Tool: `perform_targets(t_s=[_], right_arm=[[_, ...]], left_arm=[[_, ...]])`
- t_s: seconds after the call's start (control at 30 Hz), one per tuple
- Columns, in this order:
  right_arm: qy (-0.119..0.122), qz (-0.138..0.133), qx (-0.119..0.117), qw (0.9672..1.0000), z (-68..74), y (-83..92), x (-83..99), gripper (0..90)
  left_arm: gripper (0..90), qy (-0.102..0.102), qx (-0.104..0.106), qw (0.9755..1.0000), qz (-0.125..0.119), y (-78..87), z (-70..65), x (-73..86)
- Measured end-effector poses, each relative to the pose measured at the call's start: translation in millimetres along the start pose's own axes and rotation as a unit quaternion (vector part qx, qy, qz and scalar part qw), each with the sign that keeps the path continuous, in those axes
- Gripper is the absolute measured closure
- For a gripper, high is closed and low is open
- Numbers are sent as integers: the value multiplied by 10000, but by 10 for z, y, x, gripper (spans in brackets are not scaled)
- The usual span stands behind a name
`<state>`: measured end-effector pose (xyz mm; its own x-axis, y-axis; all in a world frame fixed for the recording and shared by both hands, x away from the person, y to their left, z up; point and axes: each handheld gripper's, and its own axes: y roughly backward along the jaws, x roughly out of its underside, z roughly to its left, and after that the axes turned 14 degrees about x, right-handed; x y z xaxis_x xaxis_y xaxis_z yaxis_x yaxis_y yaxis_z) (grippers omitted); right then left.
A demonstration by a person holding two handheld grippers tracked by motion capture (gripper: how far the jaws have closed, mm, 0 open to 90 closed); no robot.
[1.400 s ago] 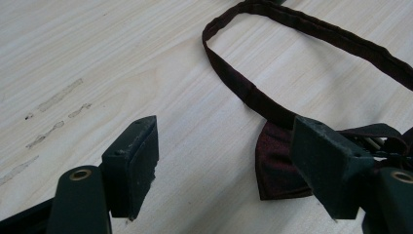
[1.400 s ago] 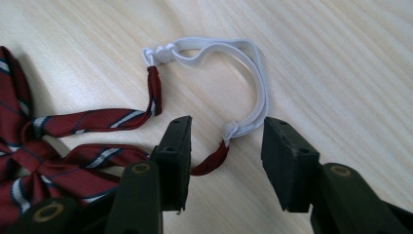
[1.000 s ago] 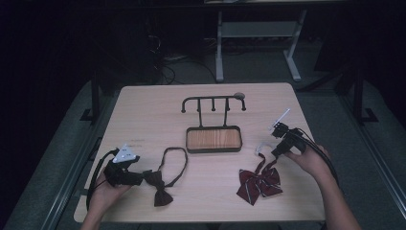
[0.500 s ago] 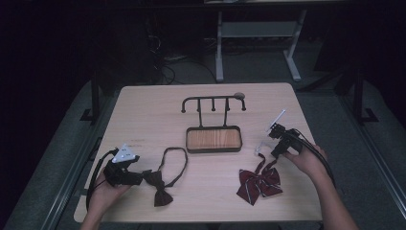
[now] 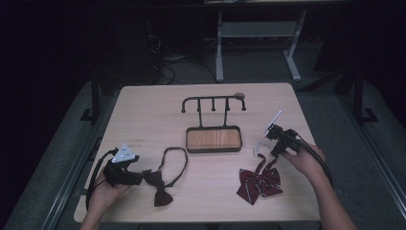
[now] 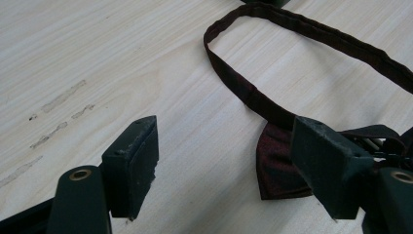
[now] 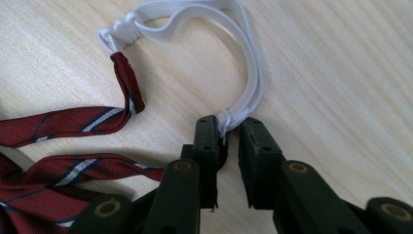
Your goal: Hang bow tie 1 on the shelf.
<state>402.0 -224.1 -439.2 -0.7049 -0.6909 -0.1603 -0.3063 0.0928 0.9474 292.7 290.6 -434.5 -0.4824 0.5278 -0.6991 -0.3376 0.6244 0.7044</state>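
A red striped bow tie (image 5: 260, 182) lies at the right front of the table, its white elastic strap (image 7: 246, 63) looped out toward the stand. My right gripper (image 5: 268, 152) (image 7: 228, 124) points down at that strap. Its jaws have just been closing and now pinch the strap's knotted end, with a thin gap left beside it. A dark maroon bow tie (image 5: 159, 189) with a long neck band (image 6: 297, 29) lies at the left front. My left gripper (image 5: 142, 178) (image 6: 224, 131) stands open, low over the table, its right jaw over the tie's wing.
A black stand (image 5: 213, 139) with a wooden base tray and a bar of hooks (image 5: 213, 99) sits mid-table, behind both ties. Bare wood surrounds it, and the table edges drop off to a dark floor.
The right gripper's jaws have closed in around the white strap while the hand shifted slightly. The left gripper and the maroon tie have stayed put.
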Motion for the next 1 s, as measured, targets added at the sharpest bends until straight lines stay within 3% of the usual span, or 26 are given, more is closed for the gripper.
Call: perform_targets(t_s=[0.23,0.4,0.6,1.0], right_arm=[[69,4,-49,10000,22,16,-3,833],[40,-141,-120,9998,12,88,20,838],[13,-418,-351,9985,-9,211,66,838],[320,-797,-838,9928,-4,487,61,833]], left_arm=[[268,11,16,10000,-11,-3,1,2],[268,17,24,10000,34,-4,0,1],[267,5,35,10000,40,-17,-2,1],[267,0,37,10000,21,-24,-3,3]])
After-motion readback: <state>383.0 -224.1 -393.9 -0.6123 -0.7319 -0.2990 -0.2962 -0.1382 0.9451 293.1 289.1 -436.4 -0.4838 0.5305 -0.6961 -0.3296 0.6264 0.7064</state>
